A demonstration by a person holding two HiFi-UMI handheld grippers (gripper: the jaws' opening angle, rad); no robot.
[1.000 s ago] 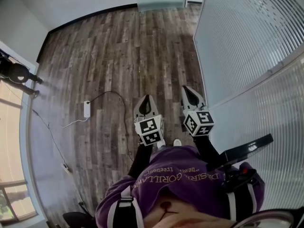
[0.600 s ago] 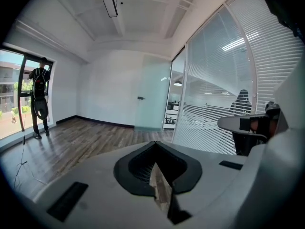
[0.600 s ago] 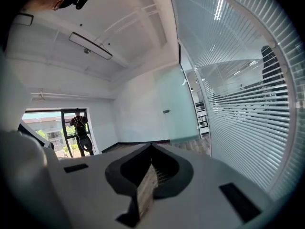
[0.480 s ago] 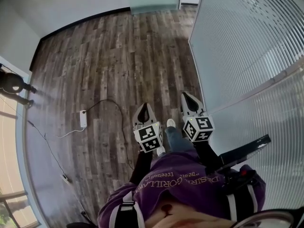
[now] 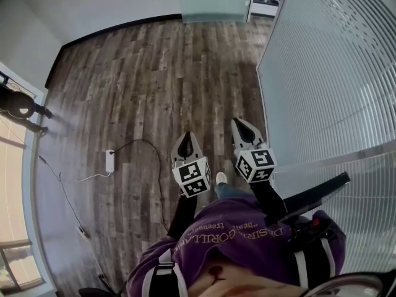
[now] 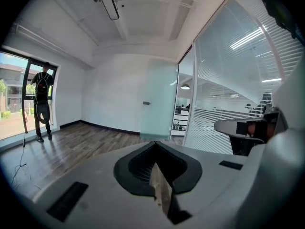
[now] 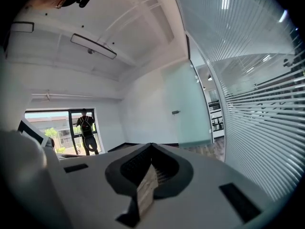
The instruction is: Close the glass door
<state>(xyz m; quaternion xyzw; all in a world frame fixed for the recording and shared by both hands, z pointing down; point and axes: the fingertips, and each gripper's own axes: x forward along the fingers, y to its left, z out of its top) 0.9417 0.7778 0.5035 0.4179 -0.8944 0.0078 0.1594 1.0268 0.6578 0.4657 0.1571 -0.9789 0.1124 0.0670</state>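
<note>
Left gripper: the left gripper (image 5: 187,136) points out over the floor, jaws pressed together, gripping nothing.
Right gripper: the right gripper (image 5: 240,124) sits just beside it on the right, jaws likewise closed and empty.
Glass door: the glass door (image 6: 159,101) is a frosted pale-green panel with a small handle, well ahead of both grippers at the far end of the room. A doorway (image 6: 180,114) stands open just to its right.
Floor: a grey-brown wood-plank floor (image 5: 154,73) stretches ahead of the grippers. A white power adapter (image 5: 110,160) with a dark cable lies to the left of the left gripper.
Right side: a striped glass partition (image 5: 328,73) runs close along the right of the right gripper, up to the doorway.
Left side: a tall window (image 6: 14,104) lies far off to the left, with a person (image 6: 43,99) standing in front of it.
Overhead: a white ceiling carries a long light bar (image 6: 107,1).
Cut off: the wearer's purple top (image 5: 241,228) fills the bottom of the head view and hides the arms. One shoe (image 5: 221,178) peeks out between the grippers.
Hard to make out: the door's hinge side, and what lies beyond the doorway.
</note>
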